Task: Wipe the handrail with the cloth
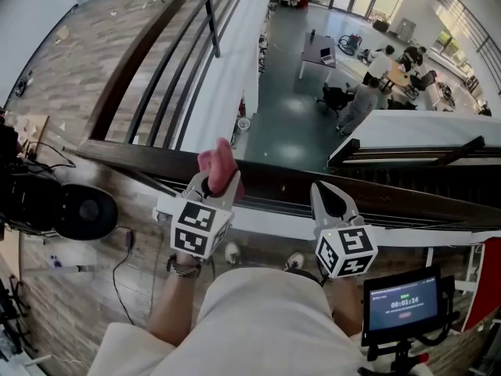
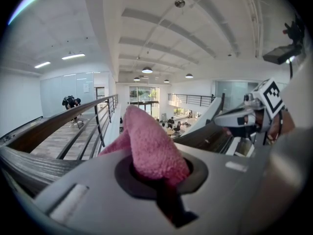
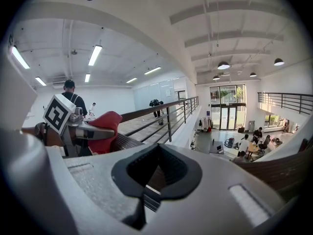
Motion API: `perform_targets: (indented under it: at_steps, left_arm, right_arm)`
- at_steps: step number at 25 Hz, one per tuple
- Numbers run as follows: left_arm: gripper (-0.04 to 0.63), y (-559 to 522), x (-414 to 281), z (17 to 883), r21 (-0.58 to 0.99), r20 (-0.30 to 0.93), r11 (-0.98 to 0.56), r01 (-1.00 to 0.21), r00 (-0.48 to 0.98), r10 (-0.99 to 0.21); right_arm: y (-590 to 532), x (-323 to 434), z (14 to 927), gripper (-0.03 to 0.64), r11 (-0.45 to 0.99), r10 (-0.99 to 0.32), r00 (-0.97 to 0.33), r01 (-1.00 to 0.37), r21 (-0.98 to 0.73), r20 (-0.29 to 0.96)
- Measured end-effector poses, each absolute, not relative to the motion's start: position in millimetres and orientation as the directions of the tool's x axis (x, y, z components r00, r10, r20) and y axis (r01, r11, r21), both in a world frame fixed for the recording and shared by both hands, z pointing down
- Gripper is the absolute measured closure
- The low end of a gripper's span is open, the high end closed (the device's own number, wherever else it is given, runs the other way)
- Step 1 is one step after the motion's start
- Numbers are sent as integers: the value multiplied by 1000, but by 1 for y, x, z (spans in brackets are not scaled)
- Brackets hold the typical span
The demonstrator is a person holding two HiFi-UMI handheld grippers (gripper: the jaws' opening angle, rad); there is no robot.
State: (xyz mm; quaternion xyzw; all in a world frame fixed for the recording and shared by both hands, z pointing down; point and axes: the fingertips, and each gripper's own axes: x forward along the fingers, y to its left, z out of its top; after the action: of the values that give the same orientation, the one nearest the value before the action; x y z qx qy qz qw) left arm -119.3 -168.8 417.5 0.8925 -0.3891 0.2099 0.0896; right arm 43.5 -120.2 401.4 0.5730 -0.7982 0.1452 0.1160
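A dark wooden handrail (image 1: 117,155) crosses the head view from left to right, just beyond my knees. My left gripper (image 1: 218,180) is shut on a pink cloth (image 1: 218,161), which sticks up between its jaws and rests at the rail's near edge. In the left gripper view the cloth (image 2: 152,148) fills the jaw opening, with the handrail (image 2: 29,163) low on the left. My right gripper (image 1: 326,193) is shut and holds nothing; it sits at the rail further right. The right gripper view shows its jaws (image 3: 157,173) closed, and the cloth (image 3: 104,126) off to its left.
A second railing (image 1: 149,45) with black bars runs away to the upper left. Beyond the rail is a drop to a lower floor with desks and people (image 1: 376,69). A black round device (image 1: 86,210) sits at left and a small screen (image 1: 403,304) at lower right.
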Motion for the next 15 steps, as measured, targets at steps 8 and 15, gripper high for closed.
perform_targets:
  at_steps: [8,15]
  left_arm:
    - [561,-172,-112,422,-31,470,-695,-719,603,-645]
    - [561,-175,-113,414,-40,448,-686,-726,601,-662]
  right_arm:
    - [-118,49,405,614,287,-883,-304,-953,-103,357]
    - [-116,46,404,614,285,-882,-306,-952,-111,357]
